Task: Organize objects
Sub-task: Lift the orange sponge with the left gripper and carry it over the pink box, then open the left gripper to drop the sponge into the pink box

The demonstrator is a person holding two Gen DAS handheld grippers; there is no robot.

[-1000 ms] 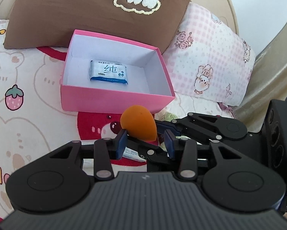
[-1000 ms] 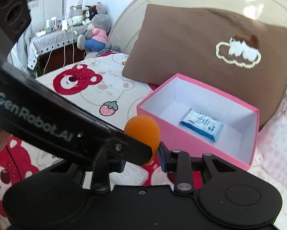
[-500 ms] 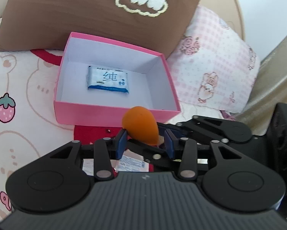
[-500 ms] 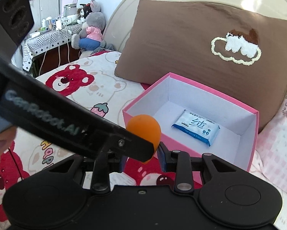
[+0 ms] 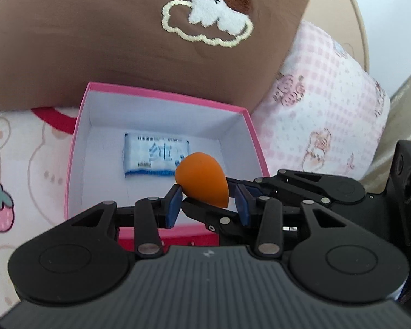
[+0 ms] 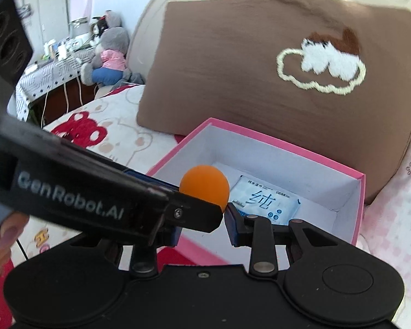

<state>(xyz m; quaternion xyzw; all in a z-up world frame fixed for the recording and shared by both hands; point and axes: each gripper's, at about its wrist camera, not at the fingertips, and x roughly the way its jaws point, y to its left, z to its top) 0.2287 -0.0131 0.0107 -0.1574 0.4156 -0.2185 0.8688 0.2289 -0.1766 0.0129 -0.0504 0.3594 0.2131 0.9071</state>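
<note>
Revealing a plush toy (image 6: 109, 57) unseen from left, right fingers (image 6: 232, 226) grasp sponge (image 6: 204, 186); left fingers' (image 5: 173, 205) grip unclear.

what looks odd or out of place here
Only one thing: both claws meet at the same orange sponge over the pink box, the left claw crossing the right claw. The wipes packet lies flat inside; nothing spilled.

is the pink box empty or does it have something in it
Not empty: the pink box holds one blue-and-white wipes pack lying flat on its white floor.
</note>
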